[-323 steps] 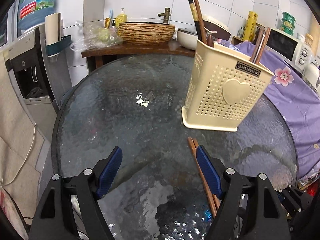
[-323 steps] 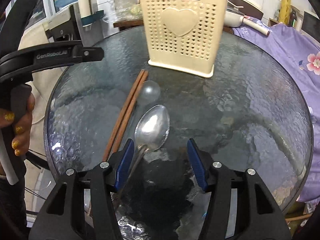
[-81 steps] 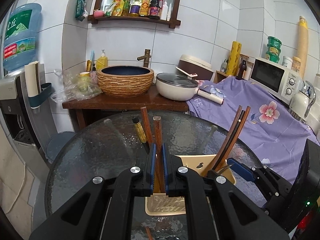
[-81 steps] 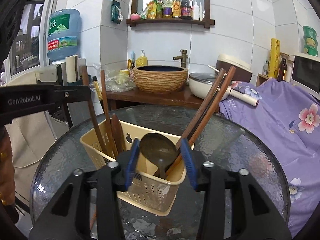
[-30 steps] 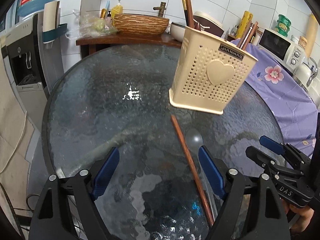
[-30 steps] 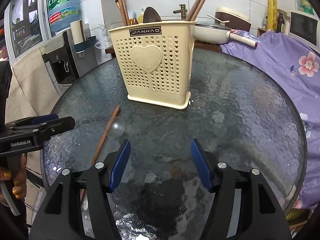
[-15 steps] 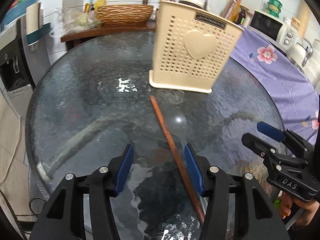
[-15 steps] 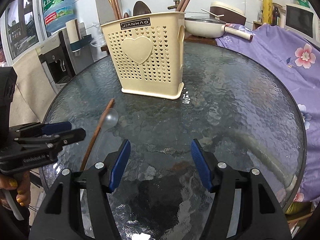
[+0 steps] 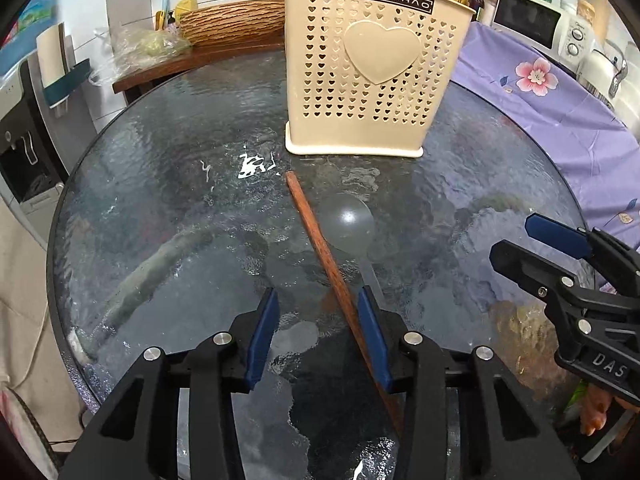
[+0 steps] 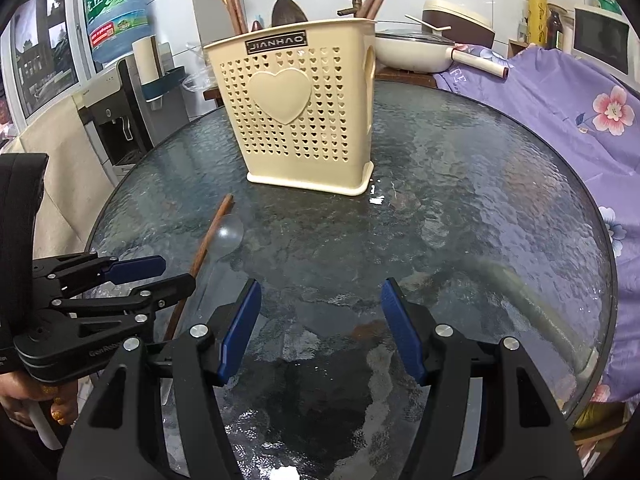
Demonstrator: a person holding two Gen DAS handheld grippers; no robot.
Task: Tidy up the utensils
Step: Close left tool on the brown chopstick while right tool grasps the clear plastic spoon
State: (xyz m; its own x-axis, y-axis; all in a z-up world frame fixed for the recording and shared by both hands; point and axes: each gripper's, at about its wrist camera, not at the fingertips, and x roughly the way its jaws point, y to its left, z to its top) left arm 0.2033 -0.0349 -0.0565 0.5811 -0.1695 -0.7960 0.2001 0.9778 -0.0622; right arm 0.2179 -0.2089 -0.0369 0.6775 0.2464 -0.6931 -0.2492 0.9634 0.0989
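L tongs (image 9: 316,320) closing round chopstick (image 9: 320,240), no pinch yet; R tongs (image 10: 320,320) spread, empty. Risk: stick slides on glass table (image 9: 160,160), knocks clear spoon (image 9: 350,222).

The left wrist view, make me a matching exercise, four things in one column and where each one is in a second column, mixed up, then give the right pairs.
Things:
1. cream utensil basket
2. wooden chopstick
3. clear plastic spoon
4. right tool

Places:
A. lying flat, running in between the left tool's blue pads
B. standing upright at the far side of the glass table
C. at the right edge of the picture, over the table
D. lying just right of the chopstick, bowl toward the basket

Pairs: 1-B, 2-A, 3-D, 4-C
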